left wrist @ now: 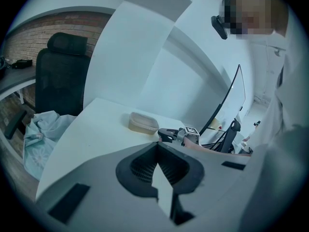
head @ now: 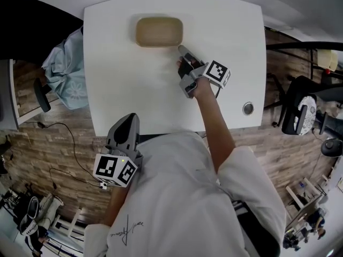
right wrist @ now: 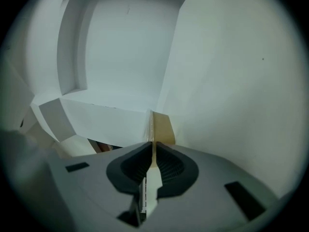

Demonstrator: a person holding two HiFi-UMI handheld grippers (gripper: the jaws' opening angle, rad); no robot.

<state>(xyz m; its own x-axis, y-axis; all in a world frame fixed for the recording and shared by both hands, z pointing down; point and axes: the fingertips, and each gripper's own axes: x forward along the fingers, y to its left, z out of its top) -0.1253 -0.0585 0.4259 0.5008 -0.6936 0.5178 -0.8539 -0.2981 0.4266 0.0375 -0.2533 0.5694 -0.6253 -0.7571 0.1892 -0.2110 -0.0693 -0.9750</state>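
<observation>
Container (head: pixel 159 31), shallow and tan, sits near the far edge of the white worktop (head: pixel 134 90). The right tongs (head: pixel 183 49) are pinched together on its near right corner rim. The left tongs (head: pixel 130 118), closed and empty, hover at the near edge.

Looks along the left gripper (left wrist: pixel 157 145), jaws shut tip to tip, nothing between them. Ahead, a white table (left wrist: pixel 82 139) bearing a shallow tan container (left wrist: pixel 143 123). Just beside its right end, the right gripper (left wrist: pixel 166 134) with its marker cube. At left, a black office chair (left wrist: pixel 60 76) with pale blue cloth (left wrist: pixel 41 132) below it. At right, a person (left wrist: pixel 285 110) in white.
</observation>
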